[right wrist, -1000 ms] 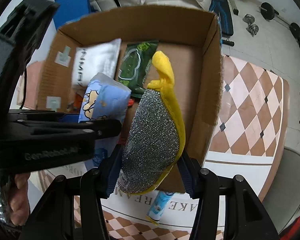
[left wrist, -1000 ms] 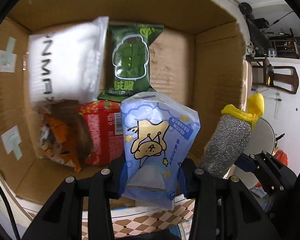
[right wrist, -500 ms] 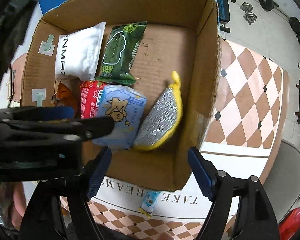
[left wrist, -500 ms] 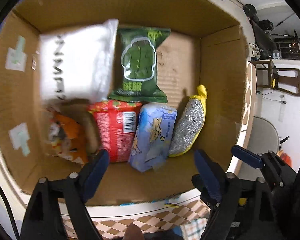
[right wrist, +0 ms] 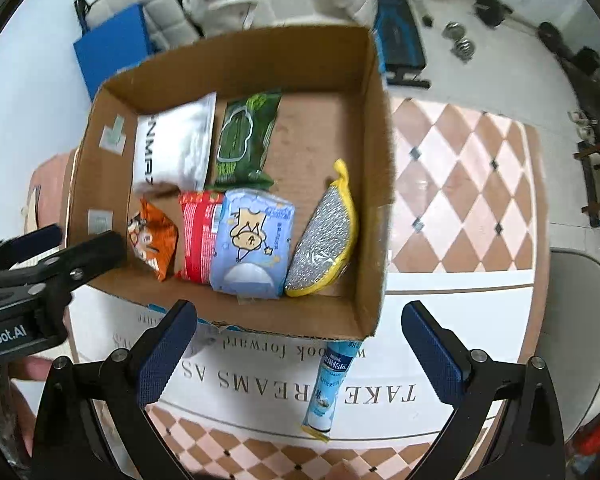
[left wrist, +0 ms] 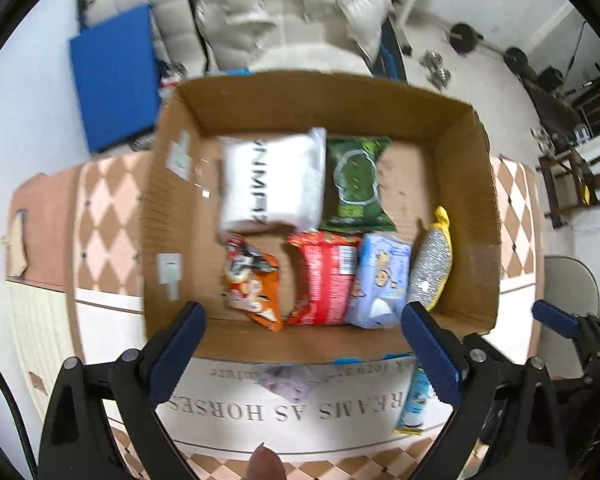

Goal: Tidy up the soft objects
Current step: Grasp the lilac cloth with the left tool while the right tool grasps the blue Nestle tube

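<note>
An open cardboard box [left wrist: 464, 168] [right wrist: 376, 184] holds several soft packs: a white pack [left wrist: 274, 180] [right wrist: 172, 148], a green pack [left wrist: 354, 184] [right wrist: 246, 136], an orange bag [left wrist: 254, 280] [right wrist: 152, 240], a red pack [left wrist: 324, 280] [right wrist: 198, 236], a blue tissue pack [left wrist: 382, 280] [right wrist: 252, 246] and a silver-and-yellow scrubber [left wrist: 432, 264] [right wrist: 324, 240]. My left gripper [left wrist: 302, 354] is open and empty above the box's near wall. My right gripper [right wrist: 300, 354] is open and empty, also pulled back over the near wall.
A slim blue-and-white tube [right wrist: 332, 388] [left wrist: 414, 404] lies on the lettered mat [right wrist: 236, 380] in front of the box. The checkered table [right wrist: 472, 184] extends to the right. A chair [right wrist: 580, 320] stands at the right; a blue pad [left wrist: 114, 76] lies behind the box.
Both grippers opened, leaving the blue tissue pack and the scrubber in the box's front row, then drew back and up from the box.
</note>
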A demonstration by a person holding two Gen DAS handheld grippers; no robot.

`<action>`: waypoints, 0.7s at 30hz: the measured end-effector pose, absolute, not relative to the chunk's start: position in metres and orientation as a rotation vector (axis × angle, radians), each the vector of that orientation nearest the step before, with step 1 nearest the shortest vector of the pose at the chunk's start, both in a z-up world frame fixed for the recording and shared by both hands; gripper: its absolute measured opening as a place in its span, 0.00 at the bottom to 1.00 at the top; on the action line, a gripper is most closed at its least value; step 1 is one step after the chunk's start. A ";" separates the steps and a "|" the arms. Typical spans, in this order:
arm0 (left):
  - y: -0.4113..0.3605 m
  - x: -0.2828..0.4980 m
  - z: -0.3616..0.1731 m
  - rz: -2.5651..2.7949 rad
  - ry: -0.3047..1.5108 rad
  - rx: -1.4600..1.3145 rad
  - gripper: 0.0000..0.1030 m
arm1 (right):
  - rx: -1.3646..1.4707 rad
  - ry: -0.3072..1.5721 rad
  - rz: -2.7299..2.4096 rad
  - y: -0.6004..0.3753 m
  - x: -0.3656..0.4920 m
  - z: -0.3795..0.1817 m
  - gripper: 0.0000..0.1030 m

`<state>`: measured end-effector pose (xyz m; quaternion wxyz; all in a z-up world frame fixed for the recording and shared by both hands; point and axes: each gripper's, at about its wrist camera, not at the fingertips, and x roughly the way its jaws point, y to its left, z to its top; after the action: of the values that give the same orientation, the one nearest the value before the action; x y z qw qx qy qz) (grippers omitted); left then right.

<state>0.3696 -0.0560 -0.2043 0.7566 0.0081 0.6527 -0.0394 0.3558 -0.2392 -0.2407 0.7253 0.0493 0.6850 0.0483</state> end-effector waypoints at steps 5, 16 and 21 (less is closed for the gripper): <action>-0.046 0.355 -0.184 -0.040 1.336 0.045 0.97 | 0.122 1.433 0.076 -0.236 0.340 -0.221 1.00; -0.049 0.316 -0.166 0.022 1.227 0.203 0.97 | 0.187 1.368 0.089 -0.232 0.312 -0.197 1.00; -0.061 0.285 -0.229 -0.005 1.297 0.408 0.97 | 0.224 1.437 0.089 -0.240 0.276 -0.226 1.00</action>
<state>0.2848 -0.0613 -0.2292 0.7778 0.1885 0.5996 -0.0023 0.2762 -0.2398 -0.2262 0.7463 0.1021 0.6565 0.0408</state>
